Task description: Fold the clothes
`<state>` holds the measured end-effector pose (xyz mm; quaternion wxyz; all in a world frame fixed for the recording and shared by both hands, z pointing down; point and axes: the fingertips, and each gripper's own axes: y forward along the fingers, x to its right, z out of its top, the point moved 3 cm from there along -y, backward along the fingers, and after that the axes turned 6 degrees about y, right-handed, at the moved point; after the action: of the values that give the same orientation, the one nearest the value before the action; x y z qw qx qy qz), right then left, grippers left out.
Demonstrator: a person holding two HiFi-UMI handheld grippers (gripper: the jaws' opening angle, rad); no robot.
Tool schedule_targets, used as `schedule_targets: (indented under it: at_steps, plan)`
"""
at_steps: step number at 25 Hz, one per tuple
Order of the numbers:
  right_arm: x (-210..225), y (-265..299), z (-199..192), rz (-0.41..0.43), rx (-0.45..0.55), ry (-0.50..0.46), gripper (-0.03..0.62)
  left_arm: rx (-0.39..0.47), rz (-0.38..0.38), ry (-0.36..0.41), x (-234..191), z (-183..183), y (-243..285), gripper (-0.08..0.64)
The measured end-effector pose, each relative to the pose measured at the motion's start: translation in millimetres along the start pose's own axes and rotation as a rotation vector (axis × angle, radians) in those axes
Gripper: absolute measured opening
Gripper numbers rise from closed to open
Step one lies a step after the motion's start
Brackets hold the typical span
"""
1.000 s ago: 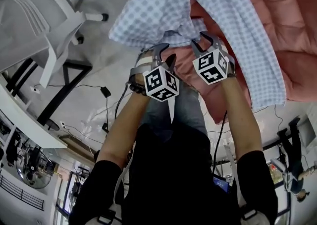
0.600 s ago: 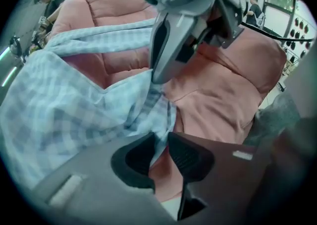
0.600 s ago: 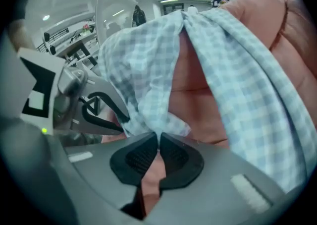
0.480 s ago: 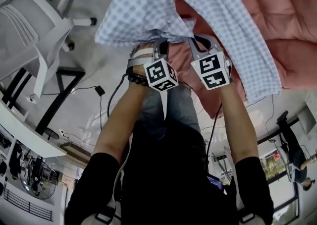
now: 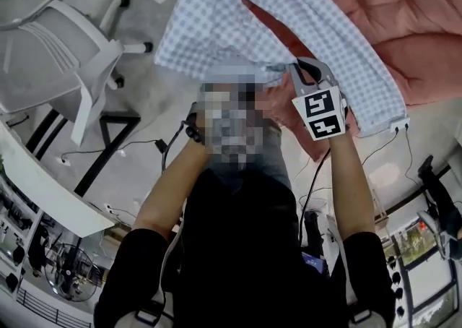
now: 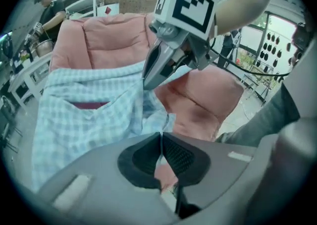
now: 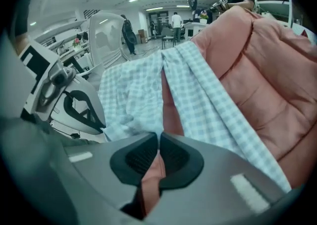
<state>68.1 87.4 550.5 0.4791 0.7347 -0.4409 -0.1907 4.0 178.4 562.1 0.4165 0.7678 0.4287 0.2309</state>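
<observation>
Honestly, my hold is thin. My left gripper [image 6: 161, 140], whose jaws have just been closing, and my right gripper [image 7: 159, 140] each pinch only the near hem of the checked shirt [image 5: 216, 23], which drapes over the pink cushion [image 5: 411, 23] at the head view's upper right. Lifting unevenly could slip the hem free or drag the shirt crooked.

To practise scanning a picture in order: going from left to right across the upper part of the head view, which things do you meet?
white chair → checked shirt → pink cushion
</observation>
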Motion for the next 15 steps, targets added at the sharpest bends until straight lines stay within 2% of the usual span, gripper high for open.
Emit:
schedule_targets:
  at_steps: [3, 6, 12, 15]
  plan:
    - [3.0, -38.4, 0.5, -0.030, 0.011, -0.006, 0.020, 0.060, -0.017, 0.037, 9.2, 32.5, -29.0, 0.021]
    - [7.2, -67.0, -6.3, -0.061, 0.003, 0.006, 0.020, 0.072, -0.025, 0.076, 15.3, 51.6, -43.1, 0.021]
    - [15.2, -87.9, 0.7, -0.110, 0.000, 0.021, 0.020, 0.053, -0.053, 0.120, 10.9, 57.3, -55.2, 0.023]
    - [17.9, -78.1, 7.1, -0.114, -0.005, 0.031, 0.020, 0.029, -0.044, 0.120, 3.3, 46.1, -60.1, 0.023]
